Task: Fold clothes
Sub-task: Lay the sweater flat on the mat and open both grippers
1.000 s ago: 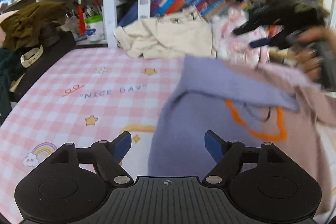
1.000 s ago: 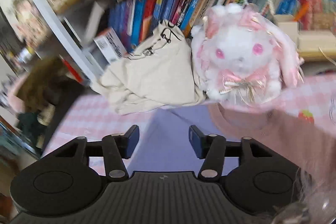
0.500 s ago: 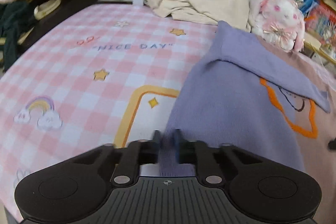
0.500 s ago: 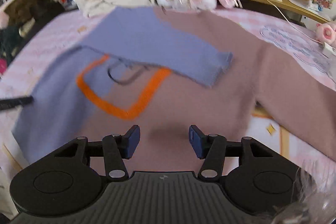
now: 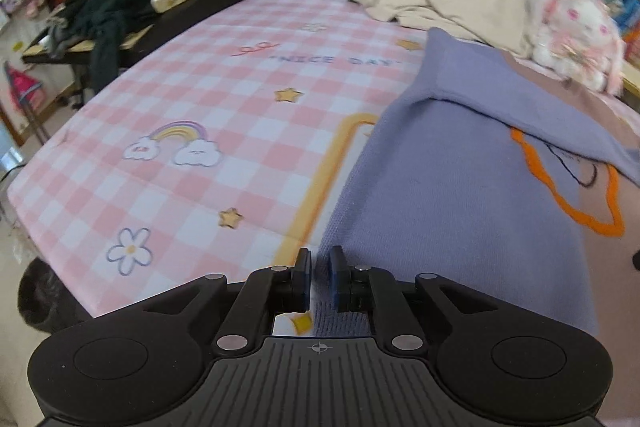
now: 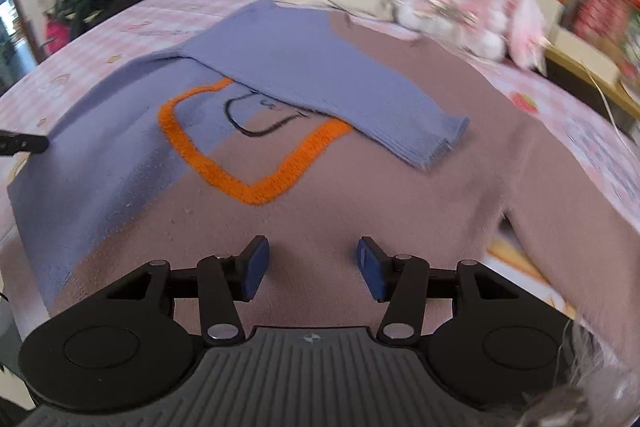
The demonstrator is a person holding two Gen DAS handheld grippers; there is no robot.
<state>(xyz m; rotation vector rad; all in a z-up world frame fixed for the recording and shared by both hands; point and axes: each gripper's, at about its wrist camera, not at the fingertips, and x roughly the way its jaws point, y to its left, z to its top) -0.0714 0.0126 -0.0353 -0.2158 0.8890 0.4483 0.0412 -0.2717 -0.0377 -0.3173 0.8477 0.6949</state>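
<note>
Left wrist: sweater (image 5: 460, 195) hem inside left gripper (image 5: 319, 277)

Sweater (image 6: 360, 187) on pink checked table (image 5: 200, 131)

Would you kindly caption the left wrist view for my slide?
Left gripper pinches the purple-and-pink sweater's hem on the pink checked mat.

Purple-and-mauve sweater (image 6: 304, 163) lies flat, purple sleeve (image 6: 320, 83) folded across its chest.
</note>
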